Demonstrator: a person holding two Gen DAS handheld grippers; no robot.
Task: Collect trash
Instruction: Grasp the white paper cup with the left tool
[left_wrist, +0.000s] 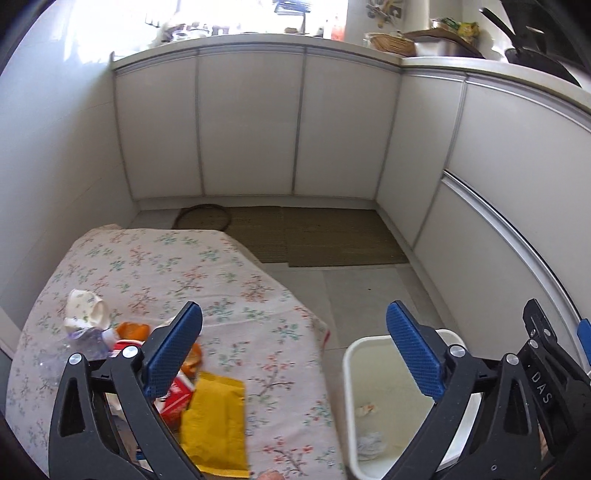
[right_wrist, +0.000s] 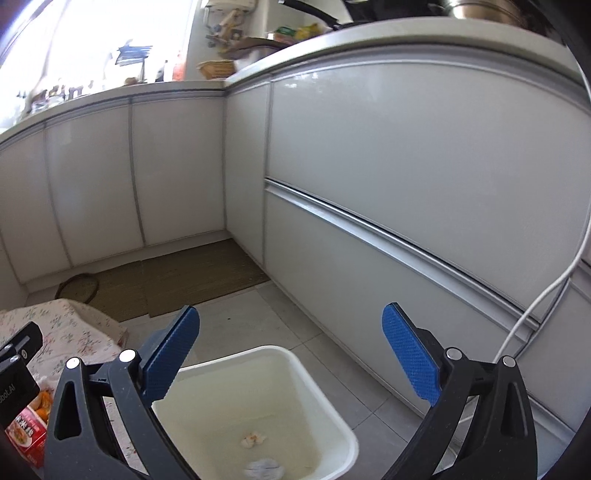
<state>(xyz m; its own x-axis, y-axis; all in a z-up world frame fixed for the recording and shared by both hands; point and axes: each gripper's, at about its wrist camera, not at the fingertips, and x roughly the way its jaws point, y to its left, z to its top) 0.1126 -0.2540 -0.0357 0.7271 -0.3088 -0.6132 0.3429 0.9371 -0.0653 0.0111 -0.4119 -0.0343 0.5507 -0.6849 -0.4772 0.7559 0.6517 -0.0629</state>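
A white trash bin (left_wrist: 349, 373) stands on the floor right of the table; it also shows in the right wrist view (right_wrist: 317, 387). Two crumpled paper wads (right_wrist: 255, 439) lie inside it. My left gripper (left_wrist: 293, 328) is open and empty above the table's right edge. My right gripper (right_wrist: 290, 332) is open and empty above the bin. On the floral-cloth table (left_wrist: 177, 266) lie a yellow packet (left_wrist: 216, 424), a red carton (left_wrist: 177, 398), orange peel (left_wrist: 133, 330), a crushed paper cup (left_wrist: 86, 304) and a clear plastic bottle (left_wrist: 70, 347).
White kitchen cabinets (left_wrist: 251, 125) wrap the back and right. Brown woven mats (left_wrist: 314, 236) lie on the tiled floor. A white cable (right_wrist: 543, 291) hangs down the right cabinet. Cluttered countertop above.
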